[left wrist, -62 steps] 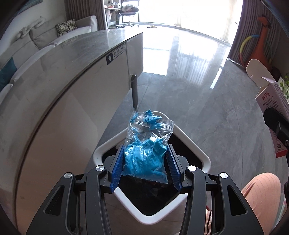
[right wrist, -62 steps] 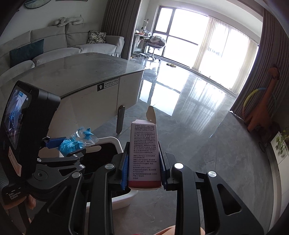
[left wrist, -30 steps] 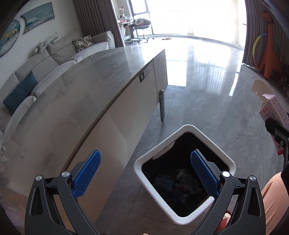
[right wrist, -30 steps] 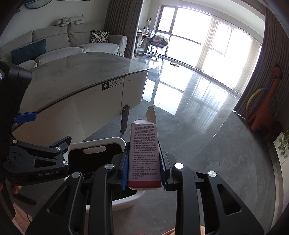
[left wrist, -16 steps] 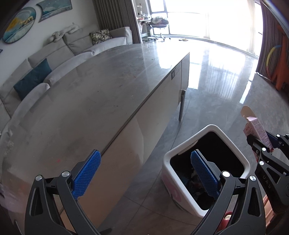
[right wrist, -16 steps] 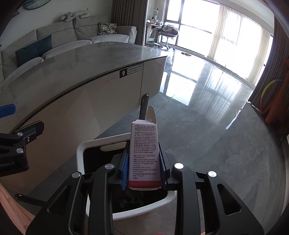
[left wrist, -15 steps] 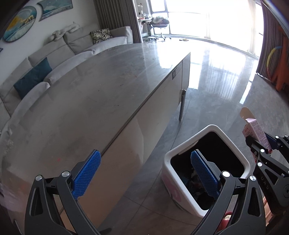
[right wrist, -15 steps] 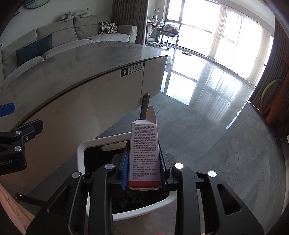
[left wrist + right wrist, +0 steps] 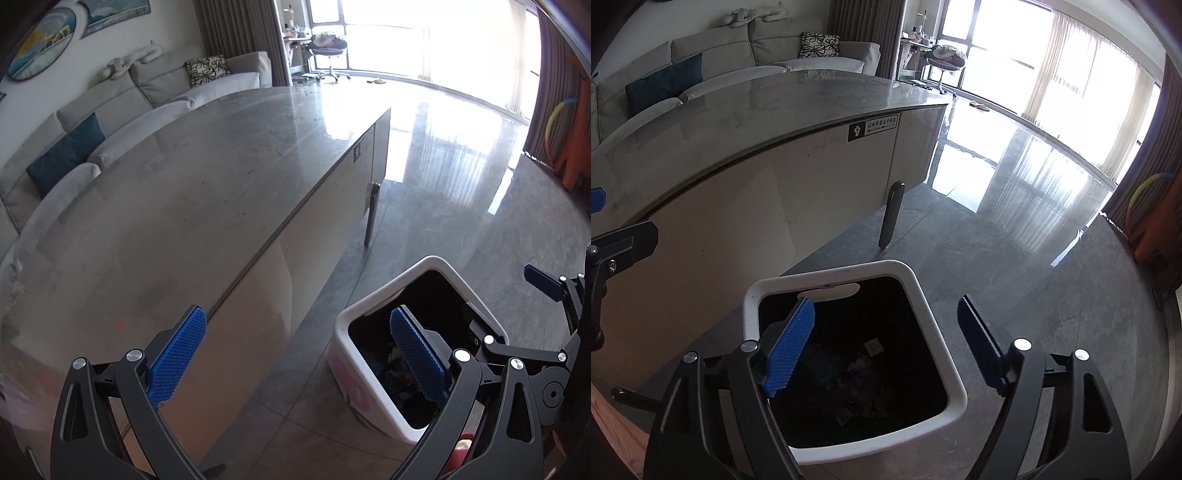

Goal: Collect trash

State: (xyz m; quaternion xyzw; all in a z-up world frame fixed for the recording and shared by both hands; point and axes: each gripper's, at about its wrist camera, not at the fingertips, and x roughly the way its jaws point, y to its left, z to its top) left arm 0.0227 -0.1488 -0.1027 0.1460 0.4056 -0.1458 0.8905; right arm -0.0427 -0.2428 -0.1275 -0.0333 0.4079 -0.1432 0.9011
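Observation:
A white trash bin [image 9: 936, 325] with a dark inside stands on the floor beside the table; trash [image 9: 864, 373] lies at its bottom. My right gripper [image 9: 886, 339] is open and empty directly above the bin's opening. The bin also shows in the left wrist view [image 9: 343, 354] at the lower right. My left gripper [image 9: 295, 354] is open and empty, held over the table's edge to the left of the bin. The right gripper [image 9: 546, 295] shows at the right edge of the left wrist view.
A long grey stone-topped table [image 9: 184, 192] with pale sides [image 9: 757, 206] and a metal leg [image 9: 892, 214] stands left of the bin. Glossy grey floor [image 9: 1015, 229] stretches to the right. A grey sofa [image 9: 110, 110] lies behind the table. An orange toy [image 9: 576, 147] stands far right.
My right gripper opened over the bin and the pink-and-white box it held is gone from it. My left gripper, open since dropping the blue bag, drifted left toward the table.

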